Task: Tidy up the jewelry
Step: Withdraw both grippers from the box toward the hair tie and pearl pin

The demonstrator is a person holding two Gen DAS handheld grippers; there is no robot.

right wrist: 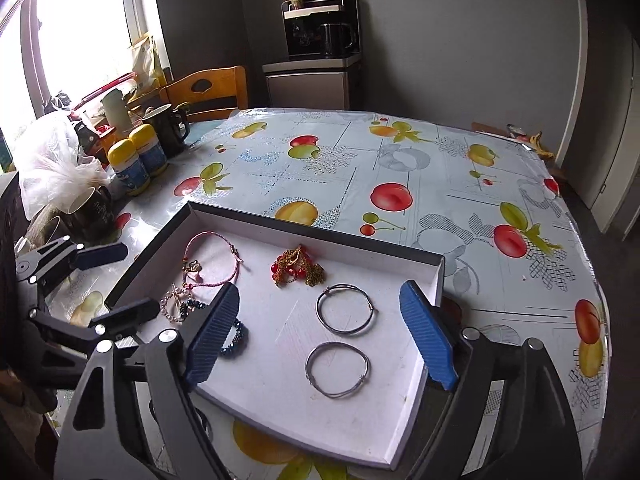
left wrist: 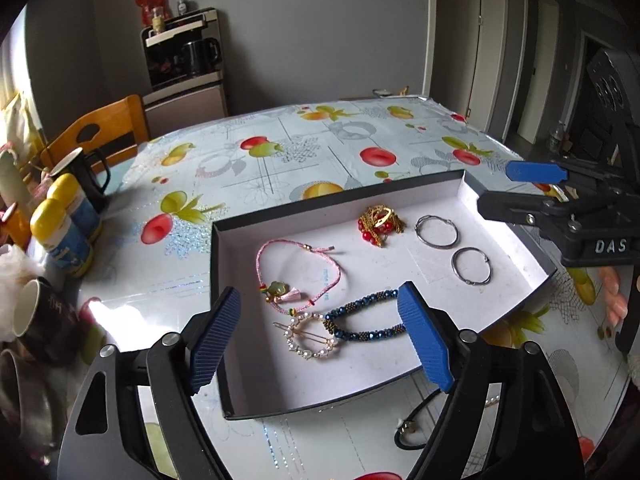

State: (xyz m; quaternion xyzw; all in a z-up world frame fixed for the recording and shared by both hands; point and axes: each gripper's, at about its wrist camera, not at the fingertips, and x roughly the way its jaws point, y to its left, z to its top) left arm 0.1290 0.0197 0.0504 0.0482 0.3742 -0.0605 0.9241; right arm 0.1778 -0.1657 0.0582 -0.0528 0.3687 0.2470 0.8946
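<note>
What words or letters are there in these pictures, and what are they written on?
"DAS": white raised letters on the black body of the right tool, cut off at the picture's edge, so more may follow.
Faint teal print on the white floor of the tray, beside the pink cord bracelet: too small to read.
Labels on the two yellow-capped bottles: too blurred to read.
White marks on the dark mug: unreadable.

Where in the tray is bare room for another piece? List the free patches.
Free: the tray floor nearest the camera, below the lower silver hoop, and the strip between the hoops and the blue beaded bracelet. Crowded: the corner with the pearl hair clip and pink cord bracelet.
</note>
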